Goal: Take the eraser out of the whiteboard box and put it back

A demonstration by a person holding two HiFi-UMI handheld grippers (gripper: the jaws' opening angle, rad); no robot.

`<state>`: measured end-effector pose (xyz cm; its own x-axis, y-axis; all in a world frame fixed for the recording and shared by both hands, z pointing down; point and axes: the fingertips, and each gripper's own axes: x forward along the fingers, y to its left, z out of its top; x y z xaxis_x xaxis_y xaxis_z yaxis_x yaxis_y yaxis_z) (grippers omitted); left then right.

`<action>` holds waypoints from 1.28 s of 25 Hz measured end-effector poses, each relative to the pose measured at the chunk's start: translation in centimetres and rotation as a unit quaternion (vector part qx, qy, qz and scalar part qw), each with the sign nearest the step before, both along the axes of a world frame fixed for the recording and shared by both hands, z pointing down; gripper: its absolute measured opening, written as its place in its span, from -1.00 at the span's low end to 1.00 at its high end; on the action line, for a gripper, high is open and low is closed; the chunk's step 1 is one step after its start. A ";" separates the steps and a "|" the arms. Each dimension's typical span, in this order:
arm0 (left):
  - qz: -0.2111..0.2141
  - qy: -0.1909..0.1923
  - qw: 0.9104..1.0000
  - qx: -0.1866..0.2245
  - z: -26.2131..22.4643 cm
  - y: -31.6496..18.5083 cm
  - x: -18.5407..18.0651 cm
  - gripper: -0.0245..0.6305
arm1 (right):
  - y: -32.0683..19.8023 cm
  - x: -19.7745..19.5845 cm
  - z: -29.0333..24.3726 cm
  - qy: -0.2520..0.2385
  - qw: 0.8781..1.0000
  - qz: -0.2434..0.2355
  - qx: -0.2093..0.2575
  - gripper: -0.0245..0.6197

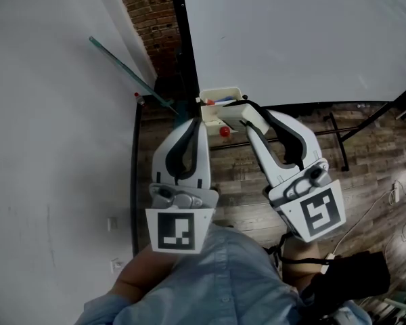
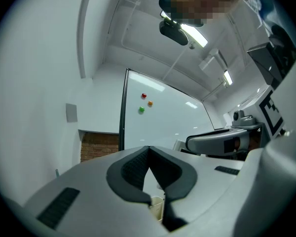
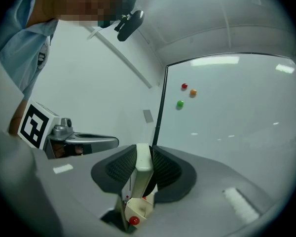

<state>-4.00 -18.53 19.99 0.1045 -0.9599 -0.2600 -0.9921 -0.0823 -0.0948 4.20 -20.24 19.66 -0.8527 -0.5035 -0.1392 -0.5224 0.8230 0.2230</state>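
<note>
Gripping the off-white eraser (image 3: pixel 143 169) edge-on between the fingers of the right gripper (image 1: pixel 234 114), closed partway onto its flat sides, just at 5 o'clock of the whiteboard box (image 1: pixel 220 97). Pinching nothing with the fingers of the left gripper (image 2: pixel 148 149), tips shut together. Facing a whiteboard (image 1: pixel 291 39) at 1 o'clock, white wall (image 1: pixel 54 114) at 9, brick strip (image 1: pixel 149 12) at 11, over wood-plank floor (image 1: pixel 243 181).

Both arms are stretched out in front of the person, in light blue sleeves (image 1: pixel 216 279). The two grippers sit side by side, angled in so their tips come near each other, and point roughly level with the noses a little raised. The left claw (image 1: pixel 193 123) has its jaws closed tip to tip with nothing between them. The right claw (image 1: pixel 227 115) is clamped on the pale eraser (image 3: pixel 143 158).
</note>
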 end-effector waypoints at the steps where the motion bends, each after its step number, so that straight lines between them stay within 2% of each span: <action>1: 0.001 0.001 1.000 -0.001 0.0 0.0 0.0 -0.91 | 0.0 0.0 0.0 0.000 1.000 0.000 0.000 -0.61; 11: 0.002 0.004 1.000 -0.004 0.0 0.1 -0.2 -0.91 | 0.0 -0.2 -0.2 -0.002 1.000 0.002 0.001 -0.61; 20: 0.000 0.011 1.000 -0.025 1.4 -1.3 -2.3 -0.91 | -2.0 -2.1 0.9 -0.002 1.000 -0.001 -0.010 -0.61; 27: -0.001 0.024 0.999 -0.041 2.7 -2.8 -4.3 -0.91 | -3.9 -4.1 3.4 0.020 0.999 -0.006 -0.025 -0.61; 32: 0.002 0.032 0.998 -0.060 4.0 -4.3 -5.7 -0.91 | -5.7 -5.9 6.1 0.058 0.997 0.002 -0.046 -0.61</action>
